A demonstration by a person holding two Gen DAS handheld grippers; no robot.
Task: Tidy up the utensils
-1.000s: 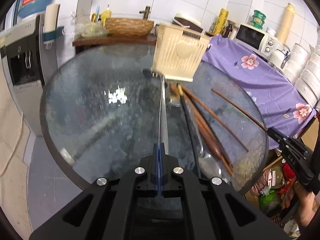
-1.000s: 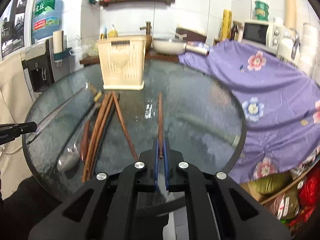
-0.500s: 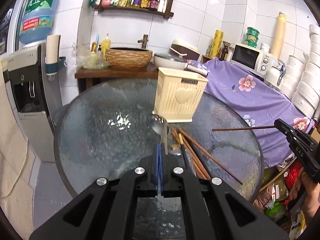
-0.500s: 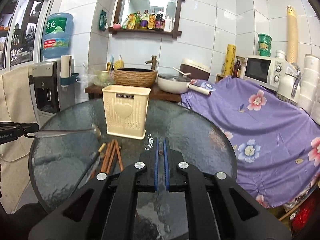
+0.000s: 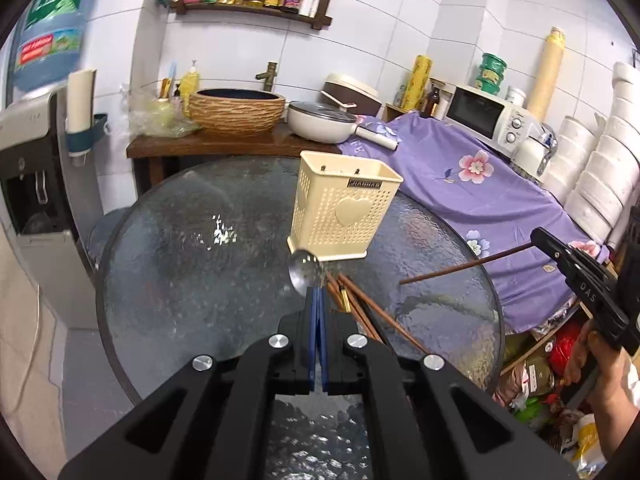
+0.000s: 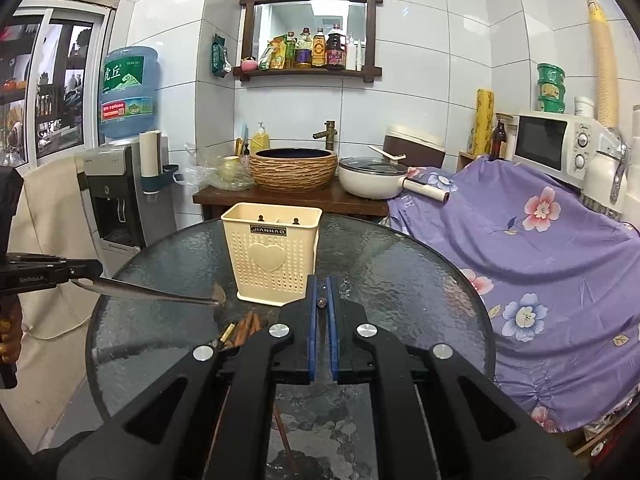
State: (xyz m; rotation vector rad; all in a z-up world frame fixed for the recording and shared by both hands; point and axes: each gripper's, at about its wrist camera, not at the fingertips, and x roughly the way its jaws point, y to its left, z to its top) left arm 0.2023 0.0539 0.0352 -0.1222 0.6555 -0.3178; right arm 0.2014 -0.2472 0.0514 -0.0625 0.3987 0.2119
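1. Glass makes up the round table, the largest thing in play, and it is hard and slick: anything dropped from the air could bounce or skid off the rim, because nothing on that surface would stop it.
2. Cream plastic forms the perforated utensil holder, which stands upright toward the far side of the table, its mouth open and seemingly empty. It looks light, so a utensil that catches its rim instead of clearing it could tip or shove it.
3. Held in the air on the left, the spoon points its bowl toward the holder's near base, below the mouth. The left gripper has its fingers clenched tight on the handle end; with so long a lever beyond the pads, the spoon could swivel in the grip.
4. On the right, the single chopstick hangs level above the table, tip toward the holder. The right gripper grasps its end between nearly closed fingers; thin and round, it may roll or slide out.
5. Loose chopsticks lie on the glass near the holder, a bundle either held utensil could knock if lowered carelessly.
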